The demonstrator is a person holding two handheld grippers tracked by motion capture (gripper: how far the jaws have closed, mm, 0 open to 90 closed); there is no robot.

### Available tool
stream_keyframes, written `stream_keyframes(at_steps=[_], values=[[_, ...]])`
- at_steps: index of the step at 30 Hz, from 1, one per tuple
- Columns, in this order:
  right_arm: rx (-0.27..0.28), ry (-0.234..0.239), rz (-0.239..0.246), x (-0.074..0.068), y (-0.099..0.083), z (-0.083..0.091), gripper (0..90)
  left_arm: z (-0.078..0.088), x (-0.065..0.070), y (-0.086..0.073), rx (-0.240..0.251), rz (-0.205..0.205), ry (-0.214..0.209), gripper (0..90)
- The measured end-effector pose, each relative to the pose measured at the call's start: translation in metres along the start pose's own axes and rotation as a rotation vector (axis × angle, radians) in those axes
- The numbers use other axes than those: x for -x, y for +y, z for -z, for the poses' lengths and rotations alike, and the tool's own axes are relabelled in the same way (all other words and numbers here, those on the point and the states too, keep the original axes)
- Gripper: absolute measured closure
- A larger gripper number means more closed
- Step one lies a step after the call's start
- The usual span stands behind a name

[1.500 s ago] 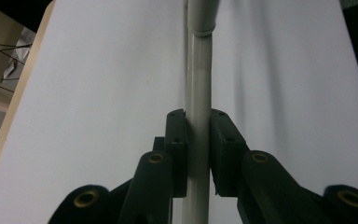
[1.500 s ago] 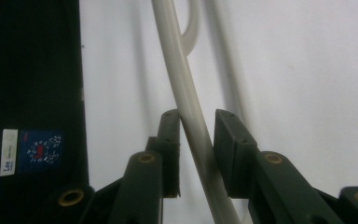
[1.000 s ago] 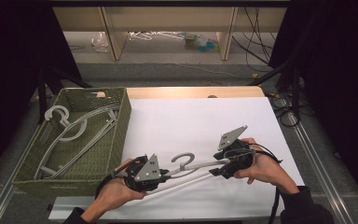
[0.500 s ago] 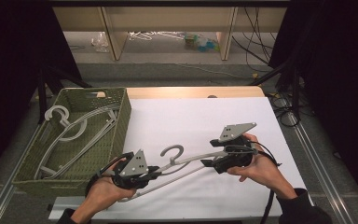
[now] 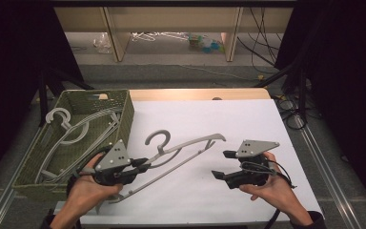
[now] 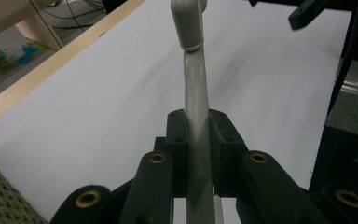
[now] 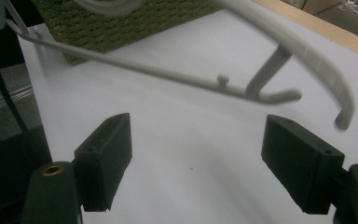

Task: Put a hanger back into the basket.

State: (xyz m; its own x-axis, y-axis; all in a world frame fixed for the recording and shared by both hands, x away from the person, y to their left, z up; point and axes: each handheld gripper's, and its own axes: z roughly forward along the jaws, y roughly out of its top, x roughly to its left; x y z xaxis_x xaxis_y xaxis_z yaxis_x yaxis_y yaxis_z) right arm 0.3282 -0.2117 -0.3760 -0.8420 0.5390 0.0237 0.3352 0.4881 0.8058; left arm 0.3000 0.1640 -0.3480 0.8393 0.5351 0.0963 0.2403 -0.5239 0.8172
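Observation:
A grey plastic hanger (image 5: 181, 149) hangs over the white table top (image 5: 228, 119), hook up. My left gripper (image 5: 143, 165) is shut on its left arm; the grey bar (image 6: 196, 93) runs between the black jaws in the left gripper view. My right gripper (image 5: 223, 164) is open, just right of the hanger's far end, holding nothing. In the right gripper view the hanger's end (image 7: 279, 95) floats beyond the wide-apart jaws (image 7: 196, 161).
A green woven basket (image 5: 124, 114) at the left holds several more grey hangers (image 5: 71, 131). A wooden strip (image 5: 195, 94) runs along the table's far edge. Shelves and cables lie beyond it.
My right gripper has let go of the hanger and drawn back to the right. The left gripper has carried the hanger left, toward the basket, and tilted it up.

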Motion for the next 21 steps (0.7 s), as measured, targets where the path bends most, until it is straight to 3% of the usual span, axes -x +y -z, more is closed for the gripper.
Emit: stream_keyframes(at_steps=[3,10,17,21], values=[[-0.001,-0.004,-0.016,0.000,-0.004,-0.001,25.4,0.008,-0.002,0.005,0.040,0.030,0.001,79.4],[-0.026,-0.005,-0.023,0.000,-0.017,-0.010,25.0,0.034,-0.018,0.020,0.095,0.048,0.034,79.4],[-0.038,0.012,-0.023,0.000,-0.020,-0.013,25.0,0.060,-0.038,0.032,0.105,0.039,0.125,79.4],[-0.033,0.007,-0.032,0.001,-0.022,-0.013,24.8,0.068,-0.053,0.028,0.095,0.069,0.165,79.4]])
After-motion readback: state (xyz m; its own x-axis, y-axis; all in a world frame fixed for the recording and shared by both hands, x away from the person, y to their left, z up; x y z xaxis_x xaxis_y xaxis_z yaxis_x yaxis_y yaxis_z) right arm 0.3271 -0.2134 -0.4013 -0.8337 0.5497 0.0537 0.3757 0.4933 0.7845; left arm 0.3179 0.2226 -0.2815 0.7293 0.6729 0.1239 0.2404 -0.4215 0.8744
